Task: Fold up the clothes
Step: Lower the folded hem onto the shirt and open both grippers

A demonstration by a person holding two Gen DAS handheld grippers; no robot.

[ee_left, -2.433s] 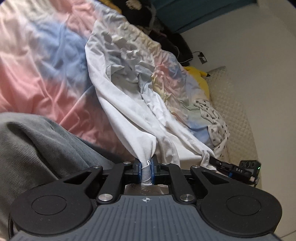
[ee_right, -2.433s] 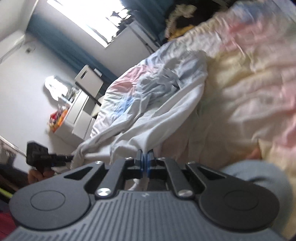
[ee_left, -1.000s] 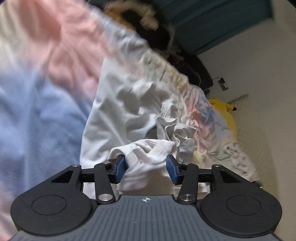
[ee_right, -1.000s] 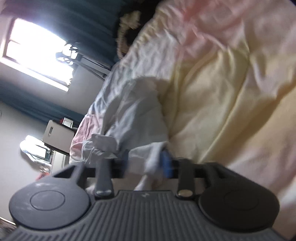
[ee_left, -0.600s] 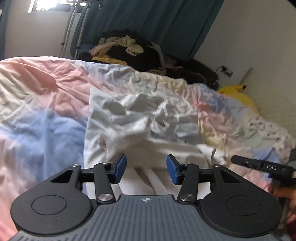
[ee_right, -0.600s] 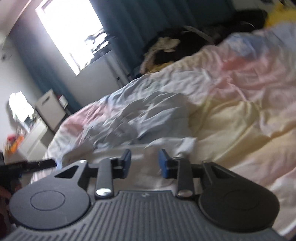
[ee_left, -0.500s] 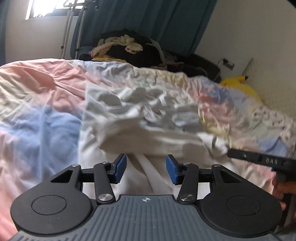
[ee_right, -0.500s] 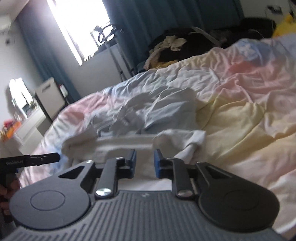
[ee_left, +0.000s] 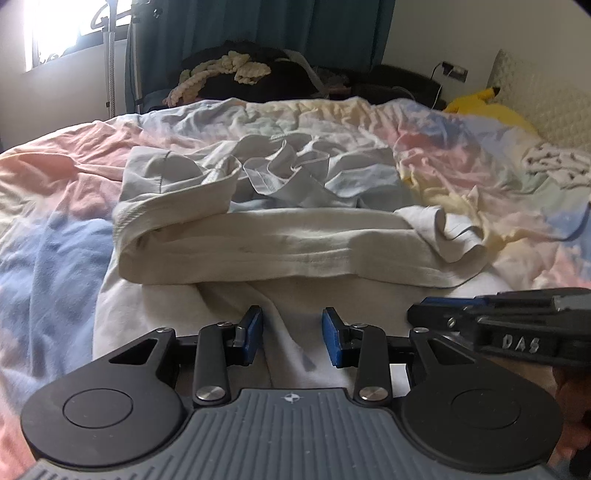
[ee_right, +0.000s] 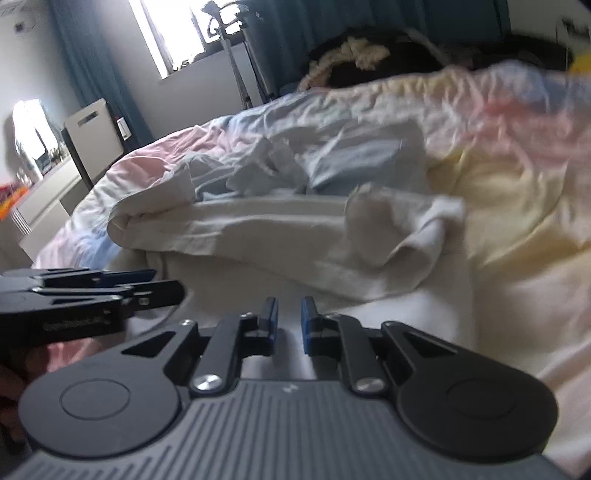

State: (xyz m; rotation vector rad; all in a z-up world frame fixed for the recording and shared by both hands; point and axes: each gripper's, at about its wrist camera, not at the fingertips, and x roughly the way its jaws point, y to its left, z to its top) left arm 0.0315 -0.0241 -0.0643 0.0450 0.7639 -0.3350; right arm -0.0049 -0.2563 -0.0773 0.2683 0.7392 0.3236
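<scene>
1. Left gripper (ee_left: 292,332): jaws spread wide, nothing between the blue pads (ee_left: 252,334), only white cloth lying flat below them.
2. Right gripper (ee_right: 287,325): jaws parted by a narrow gap, gripping nothing (view is motion-blurred, but the gap is plain).
3. The two tools sit close side by side: the right gripper shows at the right edge of the left wrist view, the left gripper at the left edge of the right wrist view.
4. White garment (ee_left: 280,243) lies on the bed just beyond both sets of jaws. Its near part is flat under the grippers; the hem end is folded over into a thick horizontal band across the middle.
5. Band's left end is a rounded roll; its right end has a loose crumpled flap (ee_left: 448,236).
6. Far part of the garment, collar area (ee_left: 280,173), is bunched and wrinkled behind the band.
7. Duvet (ee_left: 55,221) under it all: pastel pink, blue and yellow patches, creased.
8. Far side of the bed: dark clothes pile (ee_left: 255,79) with a cream knitted piece on top, in front of a teal curtain (ee_left: 258,26).
9. Far right: yellow plush (ee_left: 484,105) near the headboard, patterned cloth (ee_left: 557,168) beside it.
10. Far left: bright window (ee_right: 170,33); white cabinet (ee_right: 92,136) by the wall.
</scene>
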